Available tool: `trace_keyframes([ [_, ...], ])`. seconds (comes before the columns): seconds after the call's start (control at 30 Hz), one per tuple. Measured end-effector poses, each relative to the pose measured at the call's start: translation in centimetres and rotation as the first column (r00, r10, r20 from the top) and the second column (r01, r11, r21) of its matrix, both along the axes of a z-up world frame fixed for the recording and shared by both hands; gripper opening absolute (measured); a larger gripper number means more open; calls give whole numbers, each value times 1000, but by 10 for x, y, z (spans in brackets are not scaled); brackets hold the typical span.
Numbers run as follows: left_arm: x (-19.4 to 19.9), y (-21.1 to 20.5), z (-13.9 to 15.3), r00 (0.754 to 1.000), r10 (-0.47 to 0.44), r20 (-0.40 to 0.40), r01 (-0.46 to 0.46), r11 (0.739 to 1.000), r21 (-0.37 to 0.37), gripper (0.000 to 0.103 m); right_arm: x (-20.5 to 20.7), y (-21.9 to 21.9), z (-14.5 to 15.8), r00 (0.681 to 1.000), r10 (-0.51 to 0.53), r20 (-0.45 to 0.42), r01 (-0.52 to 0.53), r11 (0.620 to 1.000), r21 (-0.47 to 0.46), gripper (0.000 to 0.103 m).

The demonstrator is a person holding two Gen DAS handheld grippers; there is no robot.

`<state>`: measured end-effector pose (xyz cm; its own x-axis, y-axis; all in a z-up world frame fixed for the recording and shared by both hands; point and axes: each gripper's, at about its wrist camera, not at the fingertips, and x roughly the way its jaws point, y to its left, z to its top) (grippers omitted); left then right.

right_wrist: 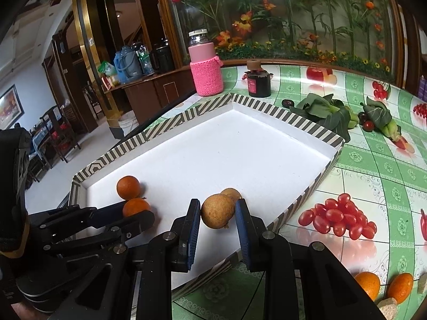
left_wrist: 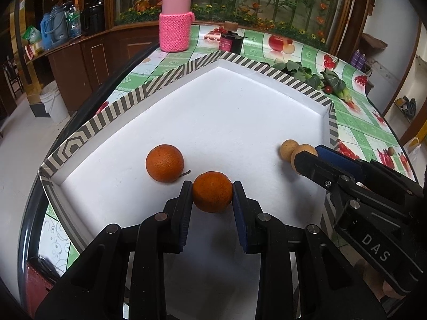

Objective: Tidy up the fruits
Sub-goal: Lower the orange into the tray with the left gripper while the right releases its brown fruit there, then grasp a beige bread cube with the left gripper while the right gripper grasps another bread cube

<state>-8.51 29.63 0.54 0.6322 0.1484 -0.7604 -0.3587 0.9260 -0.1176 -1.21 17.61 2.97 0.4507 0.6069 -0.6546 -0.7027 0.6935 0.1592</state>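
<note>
Left gripper [left_wrist: 212, 186] pinches an orange [left_wrist: 212, 192]; only right wrist shows two oranges [right_wrist: 384, 286] outside the tray [right_wrist: 307, 125].

My table [right_wrist: 373, 170], under a green checked fruit-print cloth, carries the striped-rim white tray [right_wrist: 186, 114] in front of me. Beyond its far corner stand a pink knit-sleeved bottle [right_wrist: 205, 72] and a dark corked jar [right_wrist: 258, 83]. Leafy greens [right_wrist: 324, 112] lie beside its far rim; two loose oranges [right_wrist: 369, 284] sit near my right.
</note>
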Motion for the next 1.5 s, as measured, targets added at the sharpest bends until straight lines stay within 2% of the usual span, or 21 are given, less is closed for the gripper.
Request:
trace_keyframes([
  [0.5,-1,3,0,1000,25,2,-25,1000,-6,29,-2,0,0,1000,9,7,-9,1000,-1,28],
  [0.6,-2,2,1,1000,28,10,-28,1000,2,38,-3,-3,2,1000,1,15,-1,1000,9,28],
  [0.67,-3,2,3,999,30,26,-30,1000,2,50,-4,-5,3,1000,-7,24,7,1000,17,28],
  [0.9,-5,2,7,998,24,51,-23,1000,-14,52,-19,-22,15,992,-55,109,48,997,65,28],
  [1.07,-14,-2,22,988,0,156,5,1000,-29,52,-26,-59,30,987,-93,131,81,992,100,28],
  [1.13,-17,-11,31,977,-41,209,45,999,-15,52,-27,-85,35,980,-125,153,110,989,102,28],
  [1.23,-19,-33,42,949,-162,270,167,986,6,52,-26,-131,37,967,-181,177,168,982,89,28],
  [1.3,-19,-50,46,920,-262,290,270,963,13,52,-22,-156,35,967,-196,165,187,980,68,28],
  [1.33,-16,-62,46,901,-325,286,334,942,16,52,-22,-171,33,969,-193,153,188,981,48,28],
  [1.37,-13,-76,44,883,-382,273,392,920,19,52,-23,-182,32,970,-190,151,188,982,29,28],
  [1.5,3,-120,35,836,-514,192,516,856,45,52,-31,-220,24,973,-176,147,184,982,-47,28],
])
